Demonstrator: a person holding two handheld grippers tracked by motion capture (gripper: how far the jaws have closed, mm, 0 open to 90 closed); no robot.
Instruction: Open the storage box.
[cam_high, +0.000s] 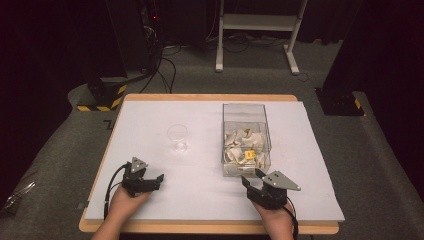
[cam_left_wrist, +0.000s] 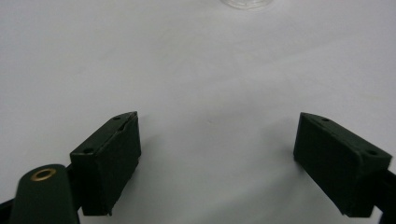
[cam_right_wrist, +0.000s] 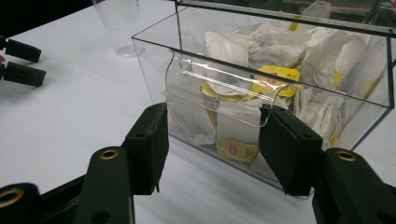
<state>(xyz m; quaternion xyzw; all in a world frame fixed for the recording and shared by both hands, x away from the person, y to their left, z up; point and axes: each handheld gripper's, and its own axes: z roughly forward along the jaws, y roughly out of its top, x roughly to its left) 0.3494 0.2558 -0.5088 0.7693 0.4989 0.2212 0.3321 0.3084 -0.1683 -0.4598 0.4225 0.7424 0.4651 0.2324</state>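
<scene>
Tea bags, white with yellow tags (cam_right_wrist: 275, 74), fill a clear plastic box (cam_high: 245, 132) on my white worktop (cam_high: 200, 195). My right gripper (cam_right_wrist: 212, 140) faces its front, jaws apart. My left gripper (cam_left_wrist: 217, 144) rests, jaws apart, near a clear cup (cam_high: 177, 137).

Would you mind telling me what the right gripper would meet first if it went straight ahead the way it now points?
Most likely the near wall of the clear box of tea bags; the right gripper stands open just before it, apparently not touching.
</scene>
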